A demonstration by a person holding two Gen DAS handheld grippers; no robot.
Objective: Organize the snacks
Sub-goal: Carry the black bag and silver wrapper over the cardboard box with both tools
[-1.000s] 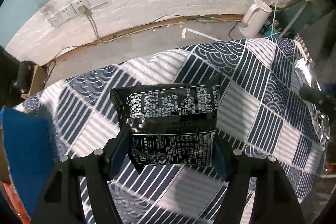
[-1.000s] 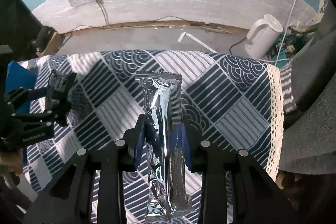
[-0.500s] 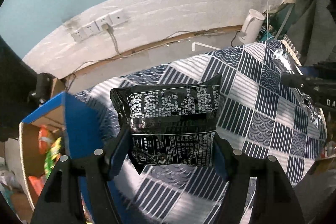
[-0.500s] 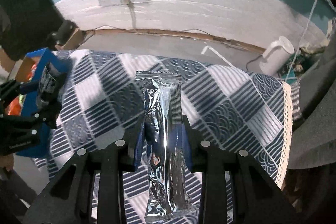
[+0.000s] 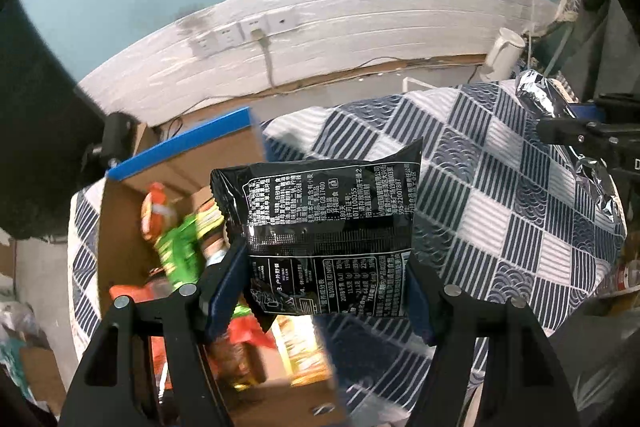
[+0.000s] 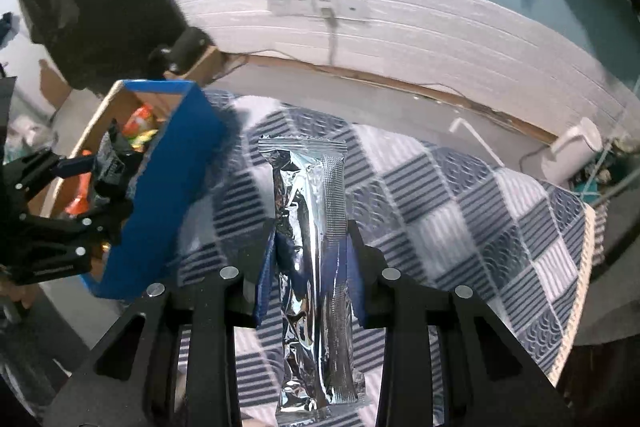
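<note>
The left gripper (image 5: 320, 279) is clamped on a black snack packet (image 5: 324, 223), its blue pads pressing the packet's lower left and right edges. The packet lies with its long axis across the view, its printed back facing the camera, held in the air above the near edge of an open cardboard box (image 5: 120, 227) with a blue outer wall. Inside the box lie bright green, orange and red snack packs (image 5: 176, 247), blurred.

The right gripper (image 6: 310, 267) is closed tight on a long silver foil packet (image 6: 308, 247), gripped about its middle. That packet's long axis runs straight away from the camera, one crimped end pointing toward the far wall and the other hanging below the fingers, over the cloth just right of the box (image 6: 172, 187).

A table under a navy and white patchwork-pattern cloth (image 6: 480, 219) carries the box at its left end. Beyond it lies a grey floor, a white brick-textured wall base with a row of sockets (image 5: 244, 33) and one plugged cable, teal wall above, and a white kettle (image 6: 572, 151) on the floor at right.
</note>
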